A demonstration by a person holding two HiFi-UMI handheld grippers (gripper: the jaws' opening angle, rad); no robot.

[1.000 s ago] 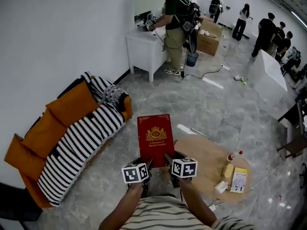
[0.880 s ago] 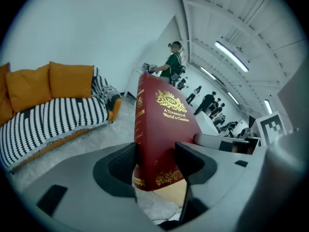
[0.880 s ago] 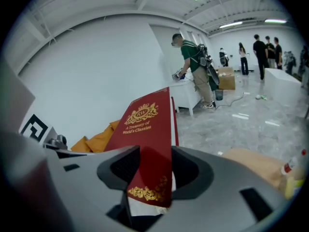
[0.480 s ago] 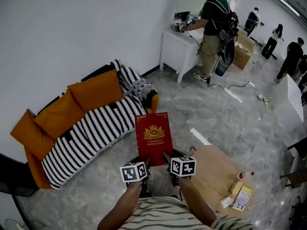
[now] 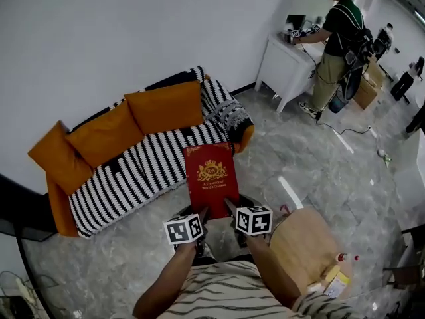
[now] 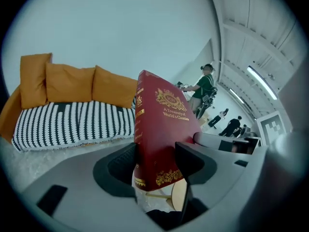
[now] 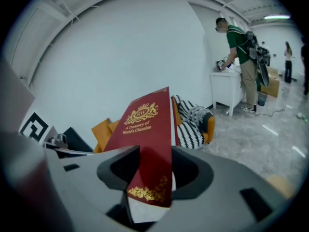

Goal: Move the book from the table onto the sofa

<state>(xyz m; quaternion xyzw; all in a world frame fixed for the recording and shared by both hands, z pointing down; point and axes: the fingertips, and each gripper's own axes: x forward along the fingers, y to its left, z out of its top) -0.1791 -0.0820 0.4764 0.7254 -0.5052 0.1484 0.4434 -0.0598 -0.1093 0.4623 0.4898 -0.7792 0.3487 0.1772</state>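
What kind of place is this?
Probably a staged test space, not a home: an orange sofa with a black-and-white striped cover sits on grey stone-look floor, and a person wearing backpack gear works at a white table.

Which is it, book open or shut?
Shut: the red book shows its closed front cover, and the left gripper and right gripper each clamp cover and pages together.

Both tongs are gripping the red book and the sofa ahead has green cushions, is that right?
No: the cushions on the sofa are orange, not green, as the head view shows. The left tongs and right tongs do grip the red book.
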